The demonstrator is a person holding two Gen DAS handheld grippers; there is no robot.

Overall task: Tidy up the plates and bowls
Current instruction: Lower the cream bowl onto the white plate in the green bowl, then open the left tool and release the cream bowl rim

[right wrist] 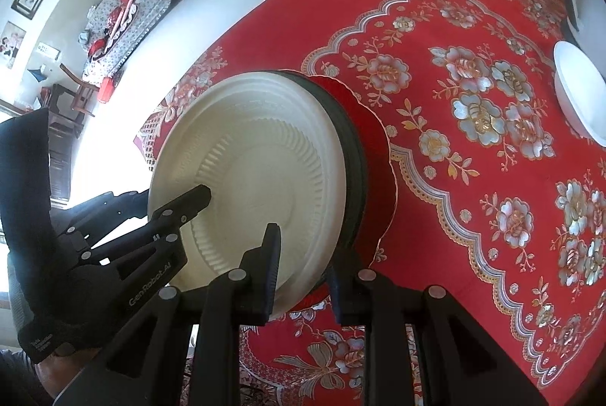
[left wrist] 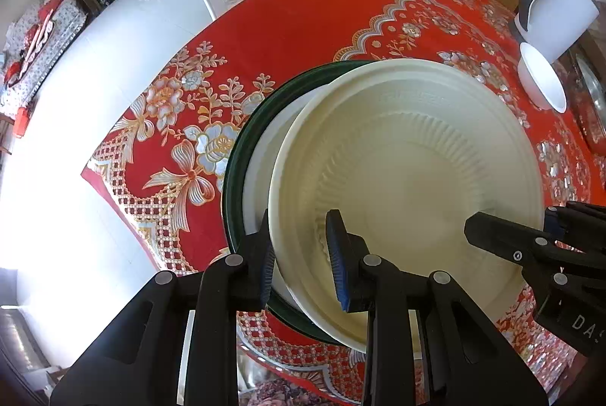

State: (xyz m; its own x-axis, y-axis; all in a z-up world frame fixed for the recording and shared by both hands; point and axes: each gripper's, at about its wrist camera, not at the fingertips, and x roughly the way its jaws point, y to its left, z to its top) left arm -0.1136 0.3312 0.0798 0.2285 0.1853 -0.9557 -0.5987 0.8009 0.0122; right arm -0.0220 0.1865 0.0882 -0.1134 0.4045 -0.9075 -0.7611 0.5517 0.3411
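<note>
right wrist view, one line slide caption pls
Both grippers clamp the rim of a white ribbed plate stacked on a dark plate.

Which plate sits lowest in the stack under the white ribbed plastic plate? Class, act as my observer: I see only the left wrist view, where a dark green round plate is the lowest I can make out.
Observer: In the right wrist view, a red plate with a scalloped edge lies under the dark green round plate.
Operator: How does the right gripper meet the white plate?
Observer: The right gripper straddles the rim of the white ribbed plastic plate, with one finger inside the plate and the other outside the rim.
</note>
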